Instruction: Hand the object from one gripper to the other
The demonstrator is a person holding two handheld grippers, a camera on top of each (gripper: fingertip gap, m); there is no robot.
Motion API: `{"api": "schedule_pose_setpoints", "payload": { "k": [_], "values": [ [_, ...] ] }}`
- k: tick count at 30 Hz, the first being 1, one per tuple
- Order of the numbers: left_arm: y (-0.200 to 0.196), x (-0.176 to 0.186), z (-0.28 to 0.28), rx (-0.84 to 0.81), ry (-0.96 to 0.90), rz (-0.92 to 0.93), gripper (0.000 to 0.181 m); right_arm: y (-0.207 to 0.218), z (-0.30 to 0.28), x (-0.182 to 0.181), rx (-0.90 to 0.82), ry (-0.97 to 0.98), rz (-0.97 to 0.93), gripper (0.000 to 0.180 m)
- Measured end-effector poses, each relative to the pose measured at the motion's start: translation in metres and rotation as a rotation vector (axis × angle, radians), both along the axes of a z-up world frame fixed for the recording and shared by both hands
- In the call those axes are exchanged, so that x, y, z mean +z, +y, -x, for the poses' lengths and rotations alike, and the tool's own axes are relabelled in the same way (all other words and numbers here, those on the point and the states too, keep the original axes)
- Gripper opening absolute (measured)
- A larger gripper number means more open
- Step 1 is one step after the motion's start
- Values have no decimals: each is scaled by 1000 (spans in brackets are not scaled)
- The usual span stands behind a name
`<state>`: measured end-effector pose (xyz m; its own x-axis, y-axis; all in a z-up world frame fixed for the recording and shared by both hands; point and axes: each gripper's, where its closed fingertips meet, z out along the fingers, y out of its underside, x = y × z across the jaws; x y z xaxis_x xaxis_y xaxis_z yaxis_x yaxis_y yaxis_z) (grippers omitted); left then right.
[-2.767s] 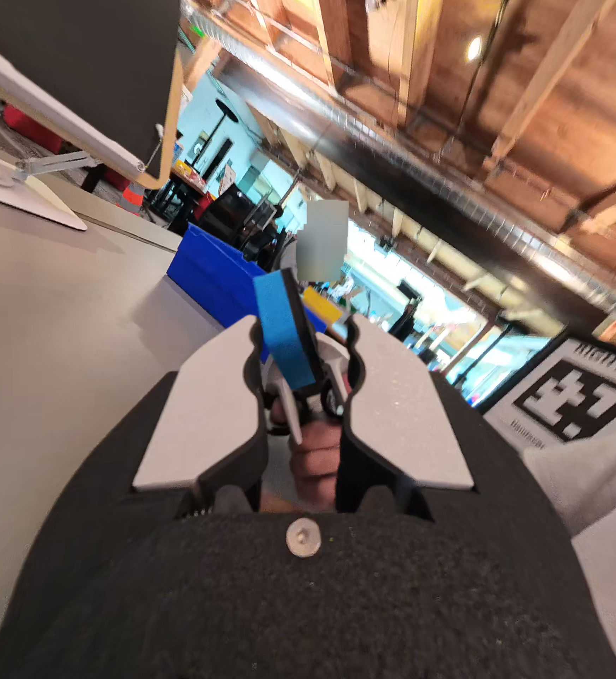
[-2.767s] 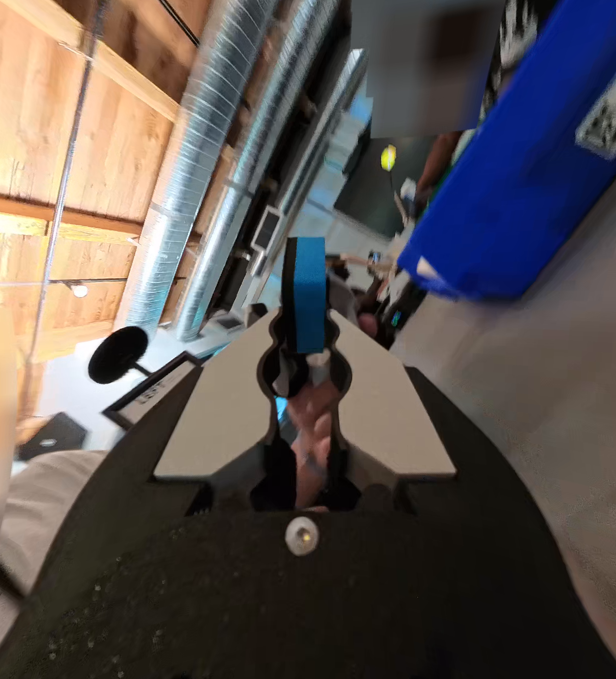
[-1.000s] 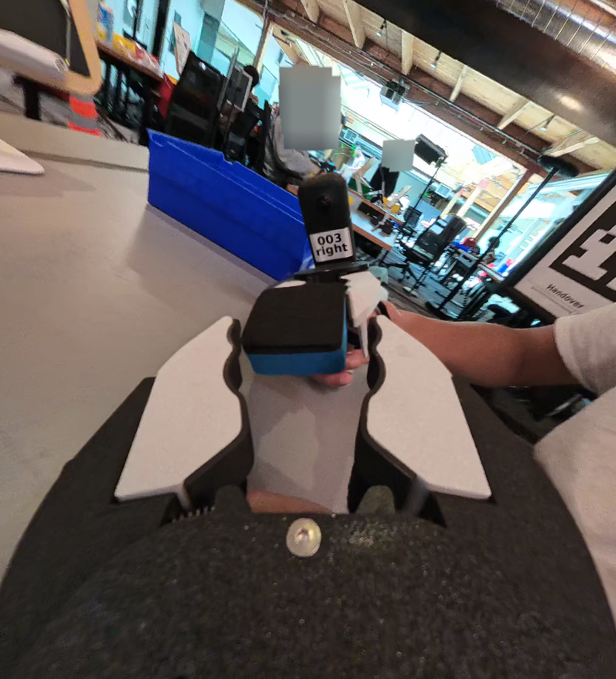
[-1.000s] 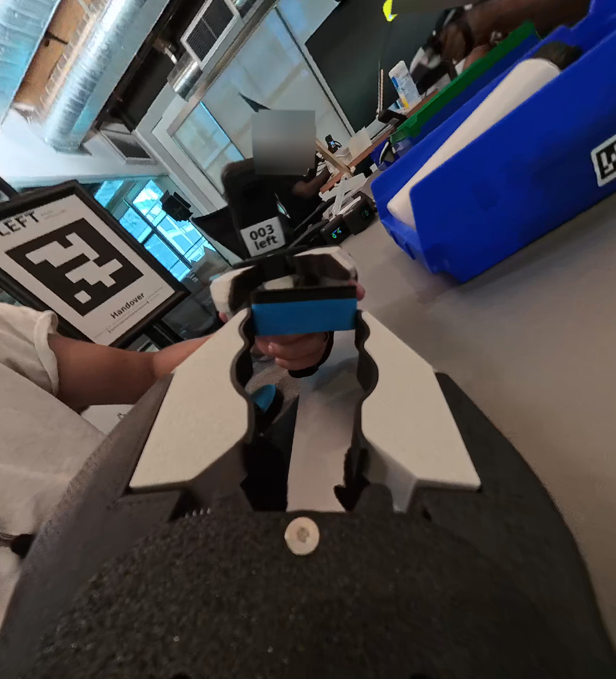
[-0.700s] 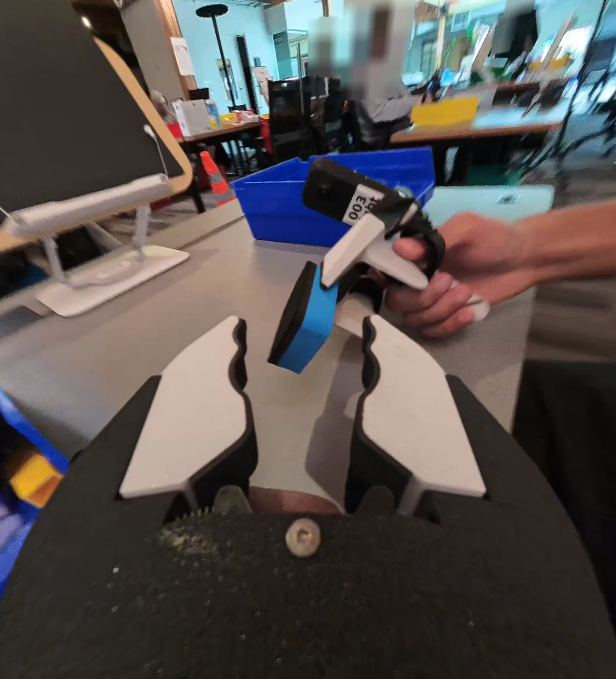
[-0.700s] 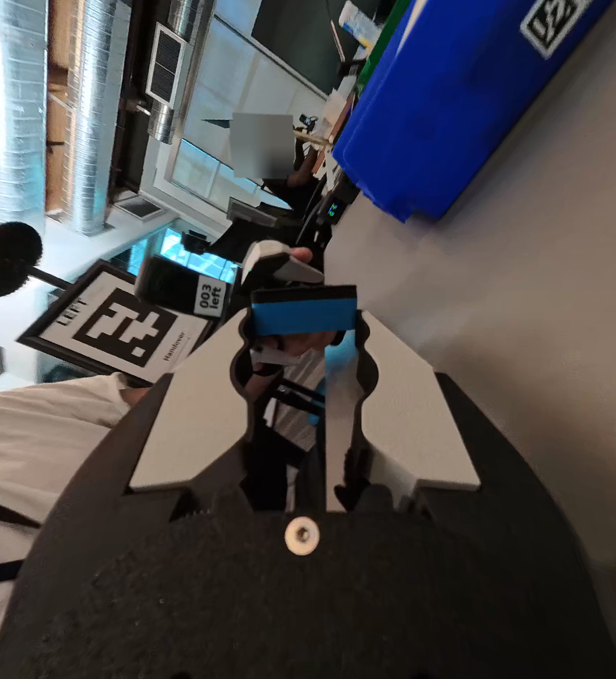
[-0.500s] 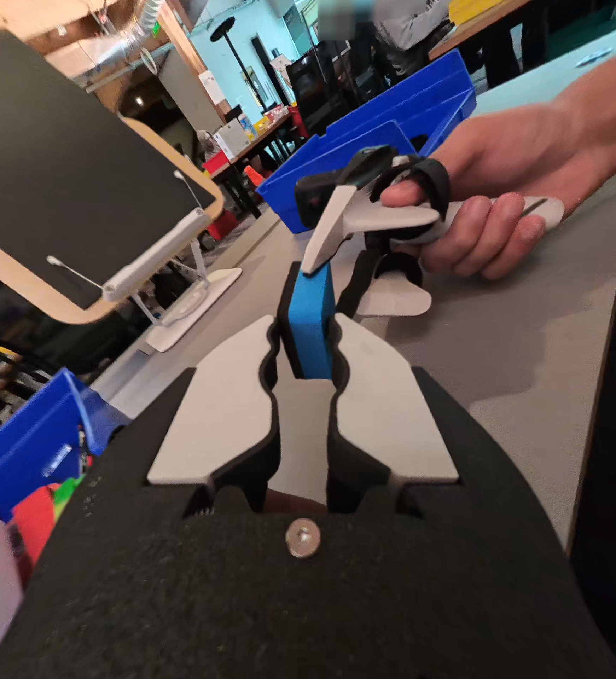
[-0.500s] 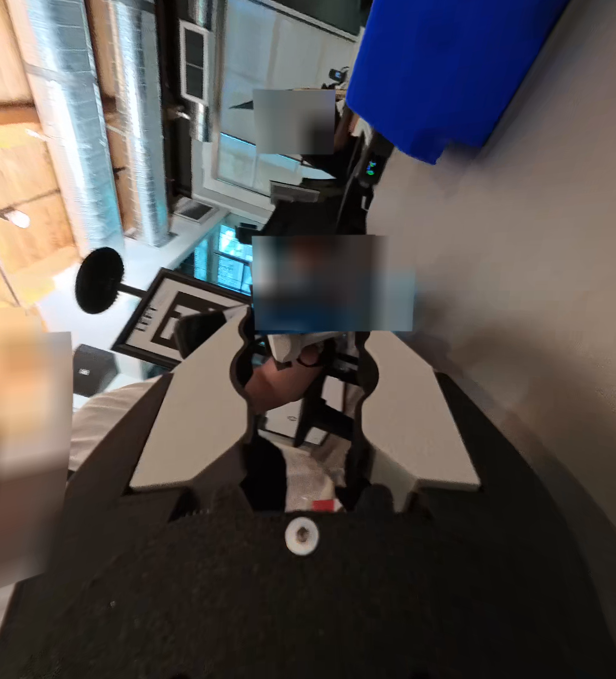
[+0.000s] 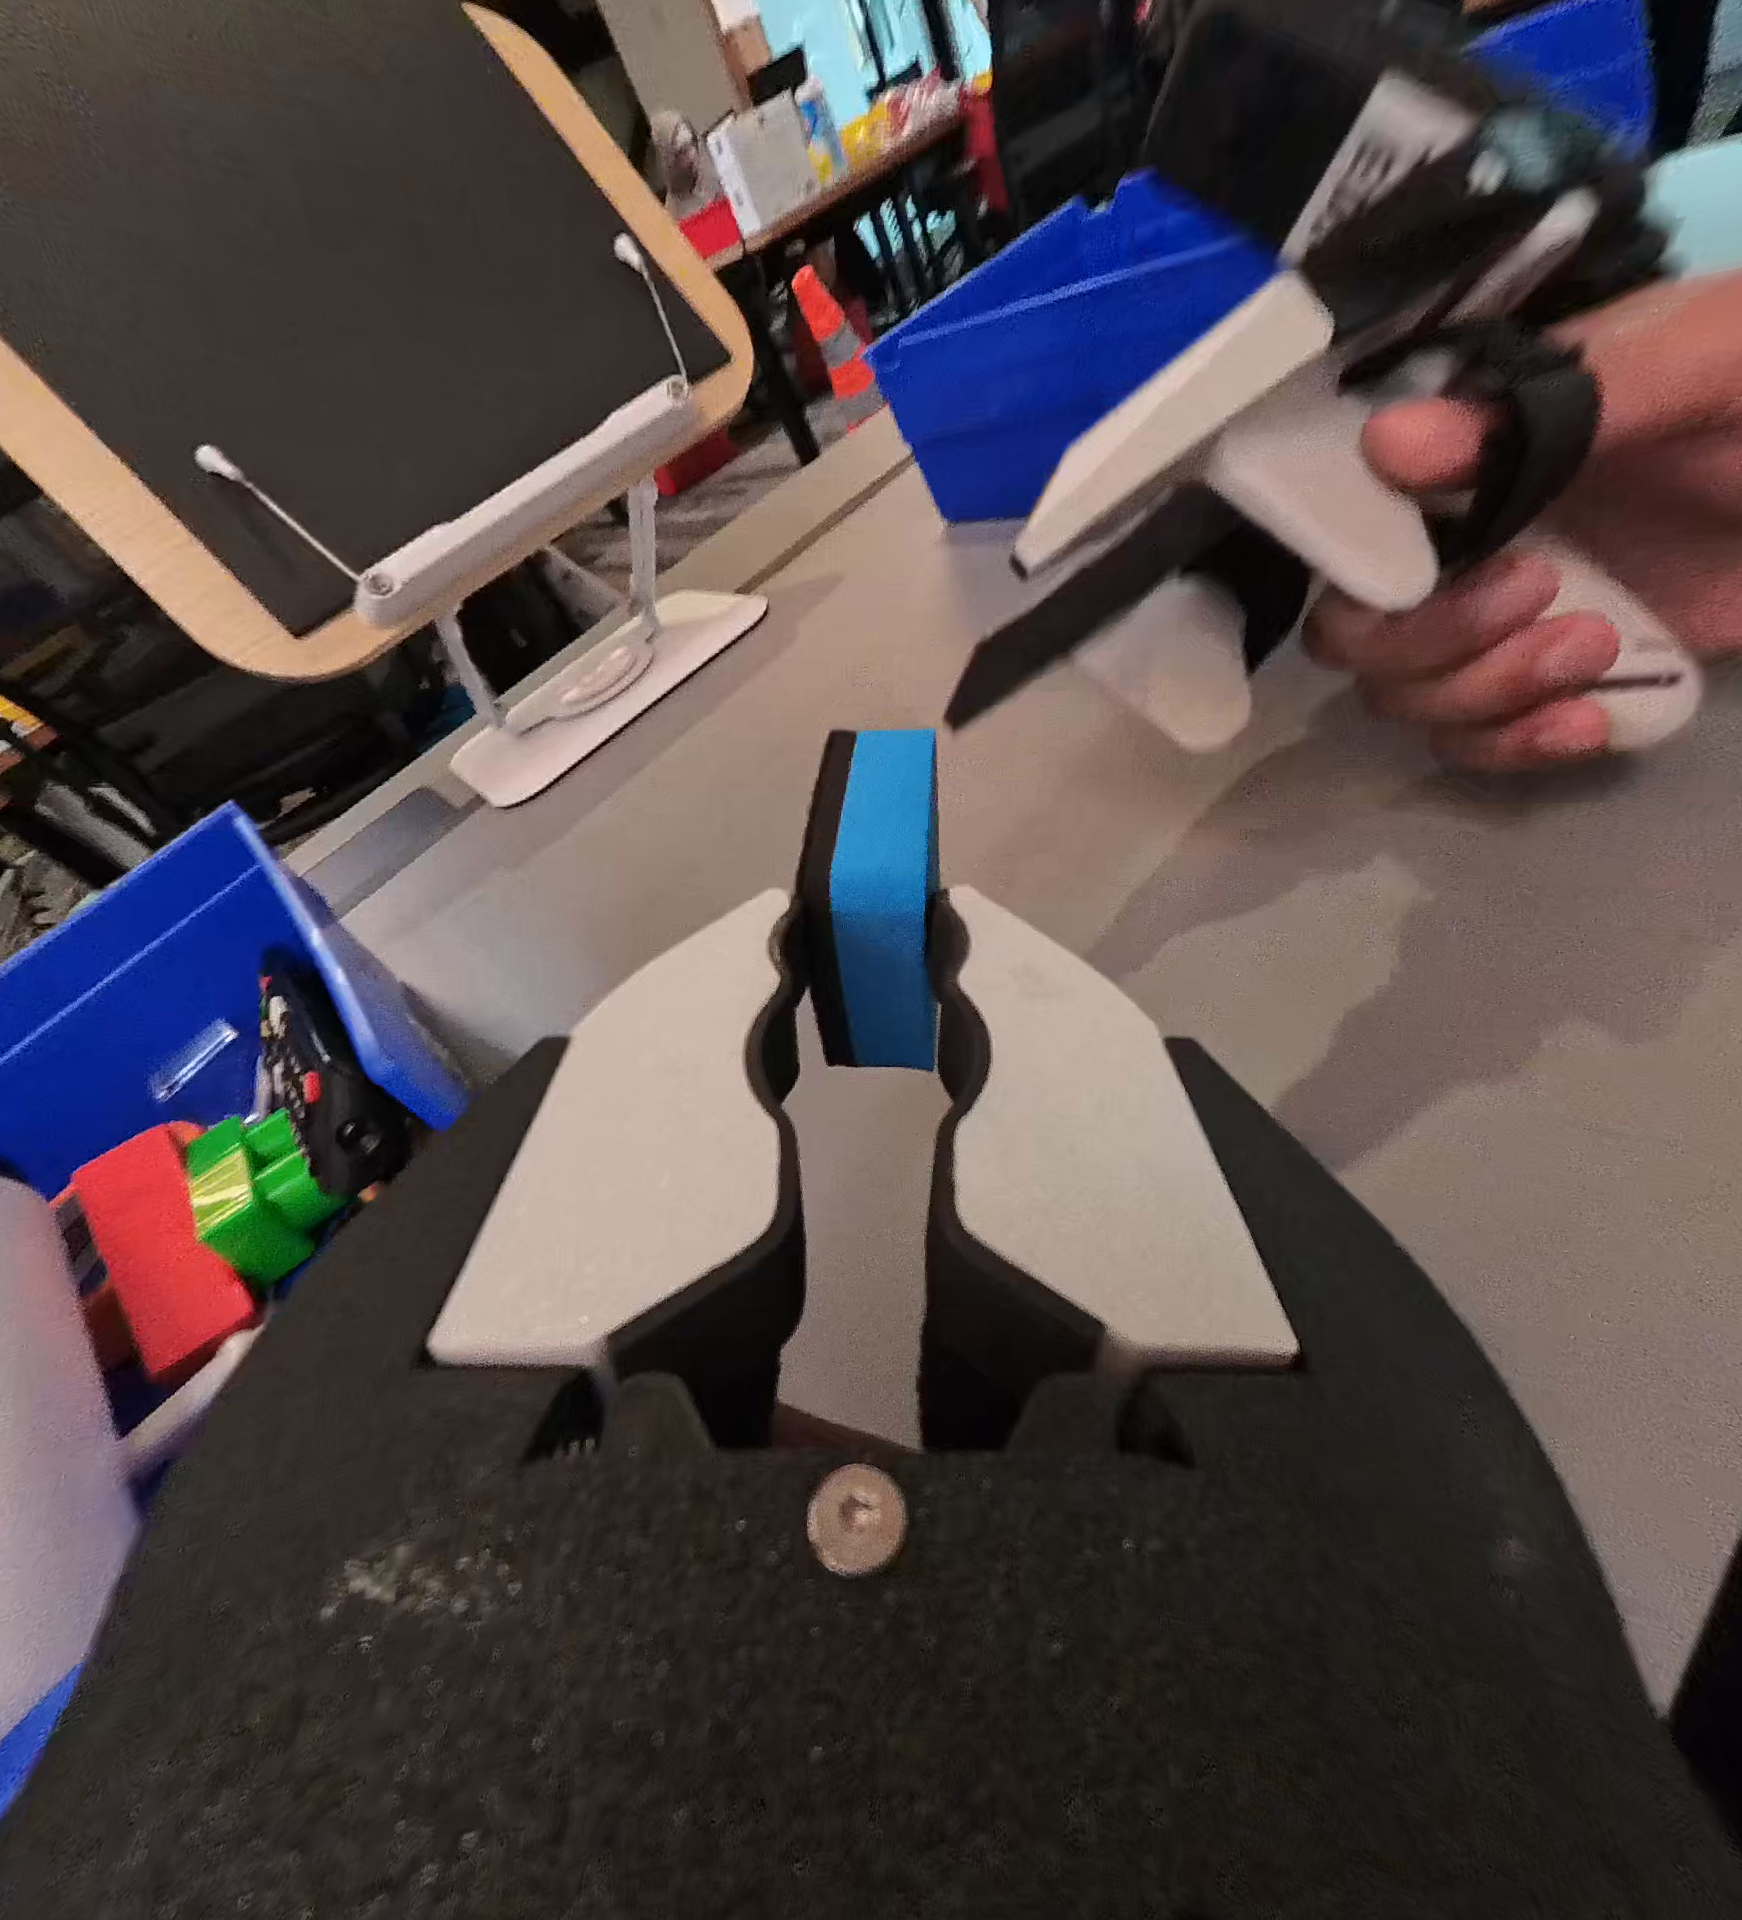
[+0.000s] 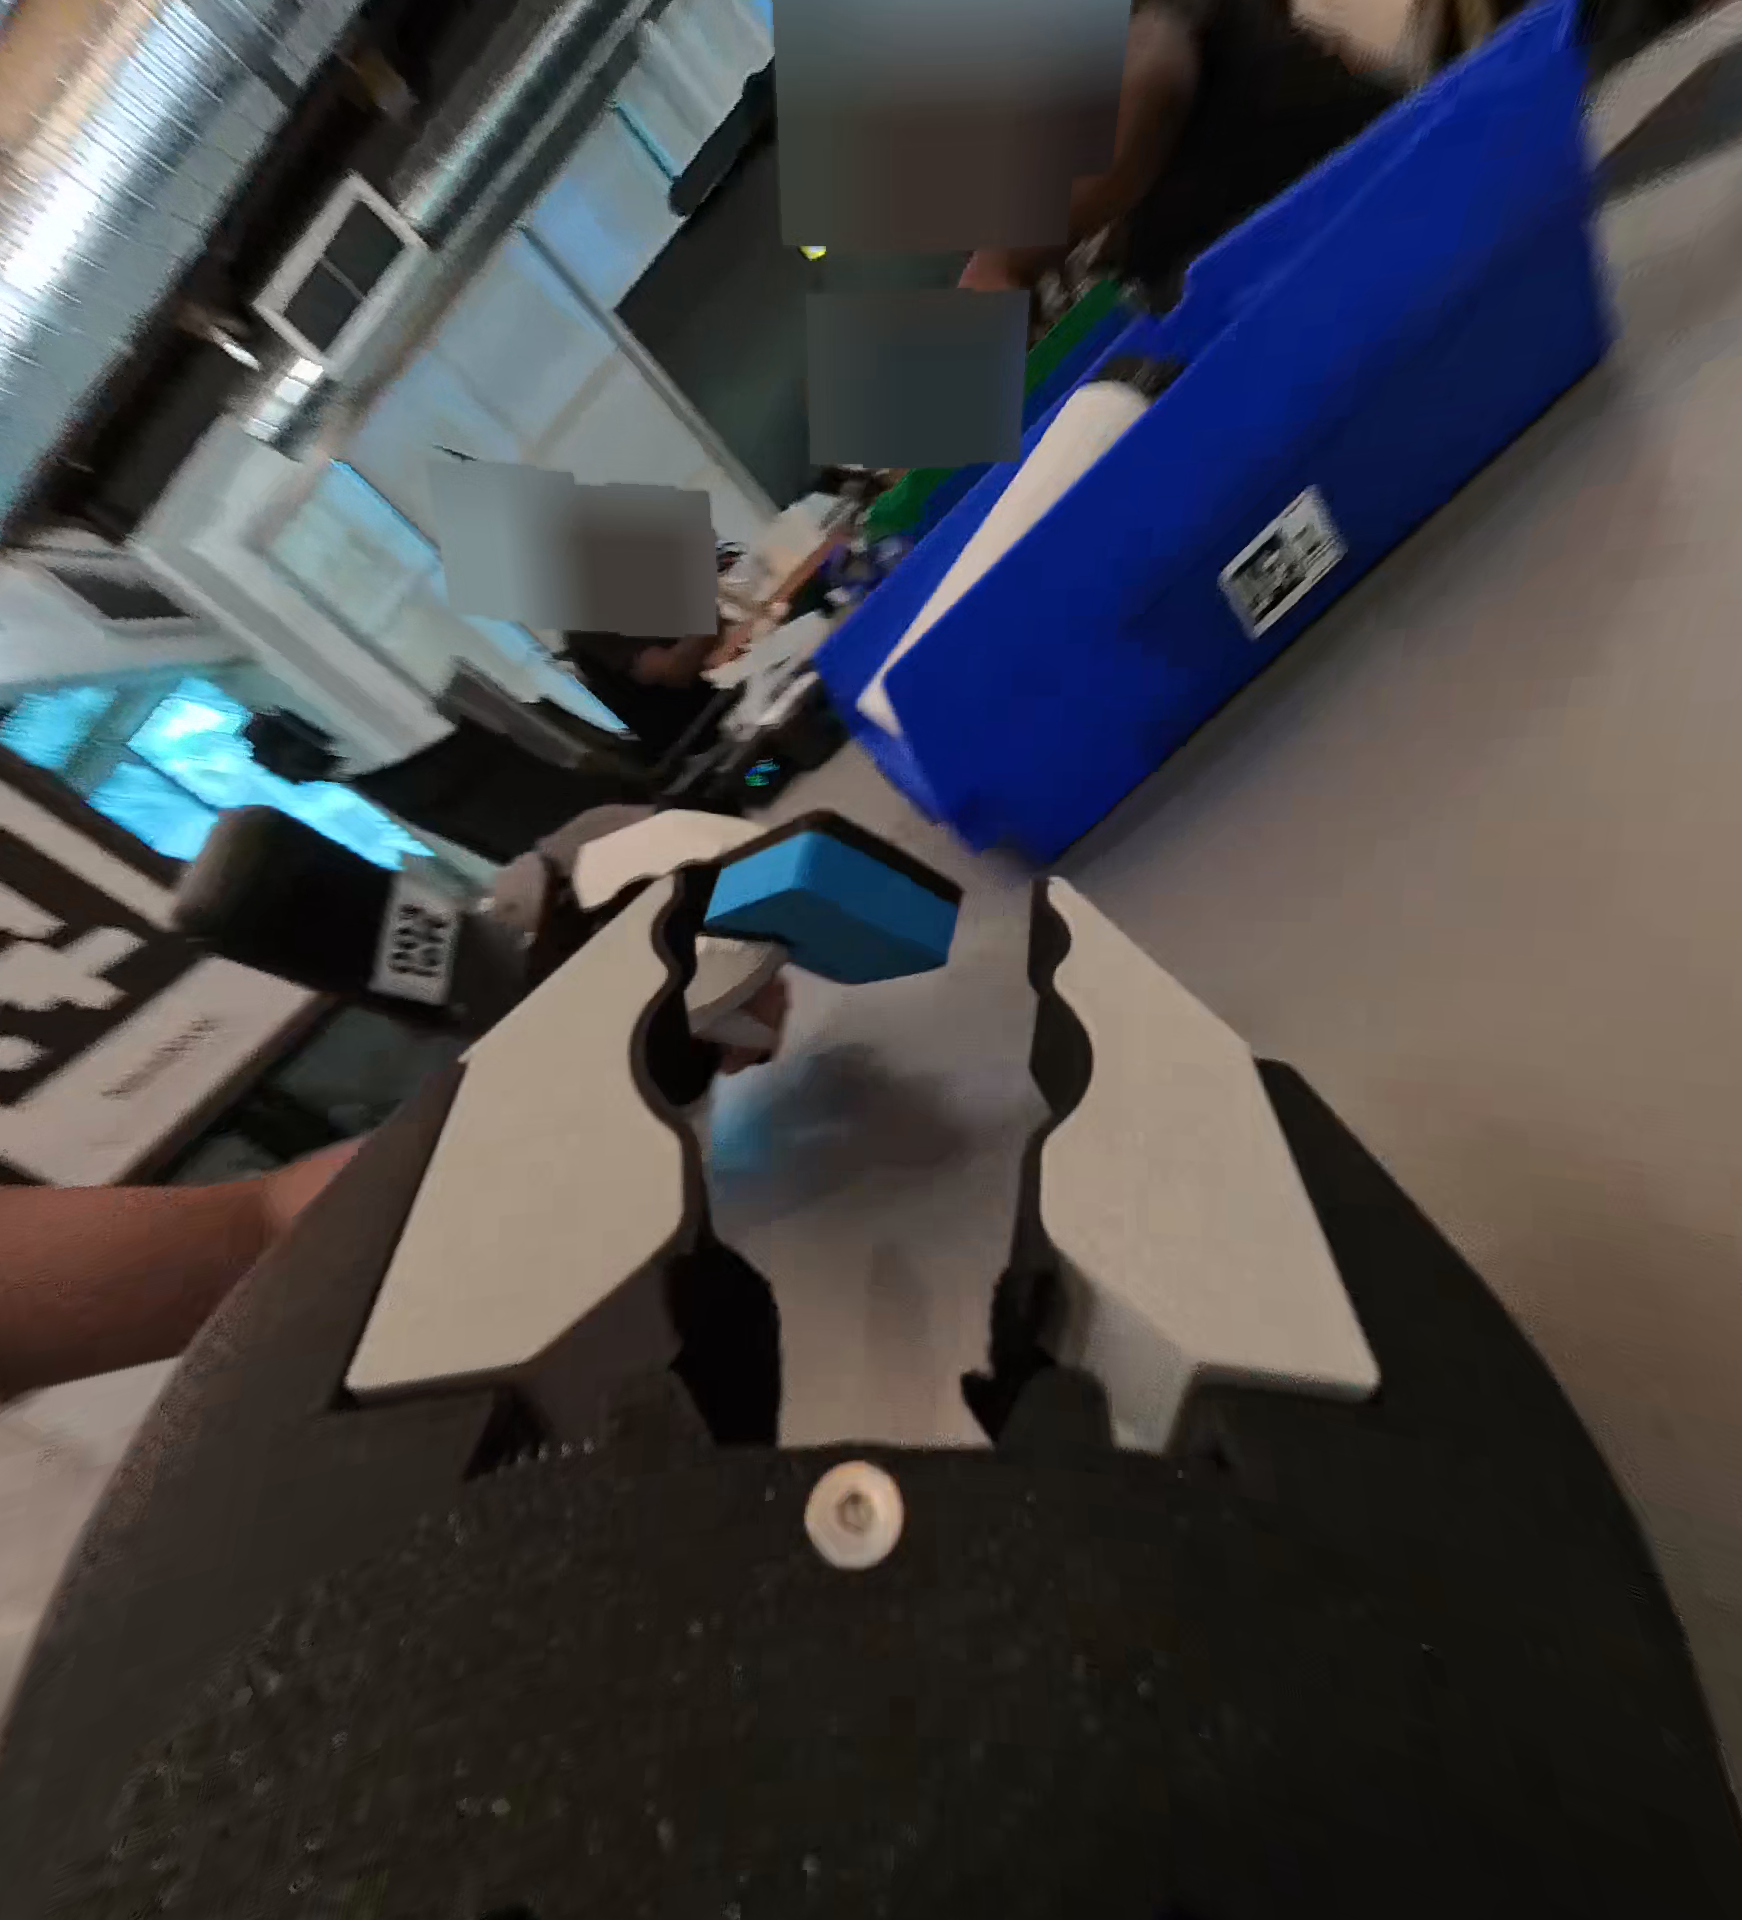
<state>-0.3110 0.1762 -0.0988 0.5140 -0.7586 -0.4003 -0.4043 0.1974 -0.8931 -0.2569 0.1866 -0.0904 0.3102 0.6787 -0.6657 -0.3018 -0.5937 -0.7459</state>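
Observation:
The object is a blue foam block with a black backing (image 9: pixel 882 831). My left gripper (image 9: pixel 867 909) is shut on it and holds it upright above the grey table (image 9: pixel 1366 987). The right gripper (image 9: pixel 992 665), held by a hand, hangs open to the upper right, just clear of the block. In the right wrist view my right gripper (image 10: pixel 856 904) is open and empty. Beyond its tips is the block (image 10: pixel 825 935), held by the left gripper's fingers (image 10: pixel 659 842).
A blue bin (image 9: pixel 1054 343) stands at the table's far side. Another blue bin (image 9: pixel 171 966) with several toys is at the left. A dark board on a white stand (image 9: pixel 275 312) is behind. A black-and-white marker sign (image 10: pixel 36 987) stands at the left. There is about 6 centimetres between the tips of the two grippers.
The right gripper held the block at first. The left gripper closed on it half a second ago. The right gripper has now opened and drawn back from the block.

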Motion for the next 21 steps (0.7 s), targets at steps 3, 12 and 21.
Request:
{"api": "schedule_pose_setpoints", "payload": {
  "k": [3, 12, 21],
  "values": [
    [3, -6, 0, 57, 117, -82, 21, 1, -1, 7, -122, -177, -98, 65],
    [-3, -11, -14, 122, 383, -328, 21, -14, 27, -22, -186, -510, -78, 65],
    [-11, -21, -24, 82, 435, -343, 22, -18, 33, -35, -126, -549, -80, 53]
  ]
}}
